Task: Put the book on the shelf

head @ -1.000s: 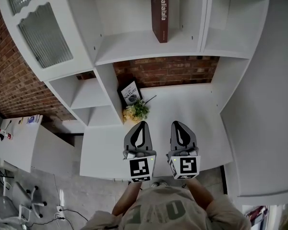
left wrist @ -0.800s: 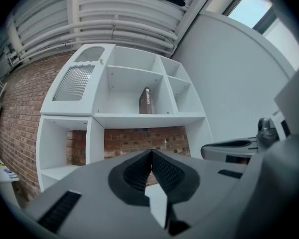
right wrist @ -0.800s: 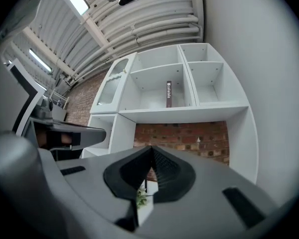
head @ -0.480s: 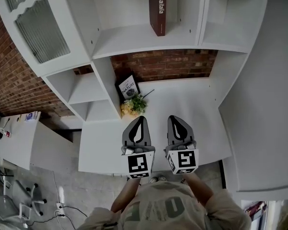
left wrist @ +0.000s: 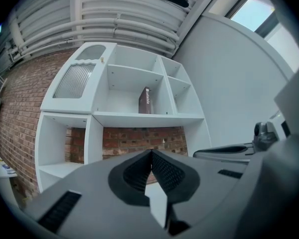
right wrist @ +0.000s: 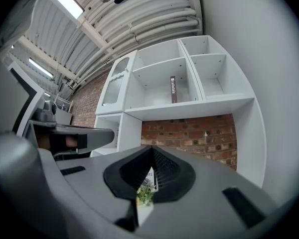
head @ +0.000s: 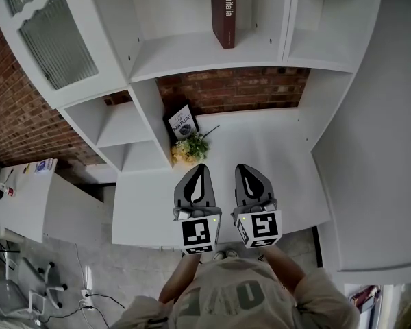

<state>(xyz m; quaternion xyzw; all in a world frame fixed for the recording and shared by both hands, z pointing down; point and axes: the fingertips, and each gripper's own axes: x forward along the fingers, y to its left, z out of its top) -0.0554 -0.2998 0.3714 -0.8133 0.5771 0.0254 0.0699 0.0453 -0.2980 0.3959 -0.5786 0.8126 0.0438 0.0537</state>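
Head view shows me the book [head: 224, 12] upright on the shelf [head: 185, 57]; my left gripper [head: 200, 170] and right gripper [head: 242, 171] hover over the surface [head: 288, 160], fingers closed together on nothing.

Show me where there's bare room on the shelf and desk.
Bare: the shelf left of the book, the compartment to its right, and the desk right of the flowers. Crowded: only the desk's back-left corner, where flowers and the Nature card sit together.
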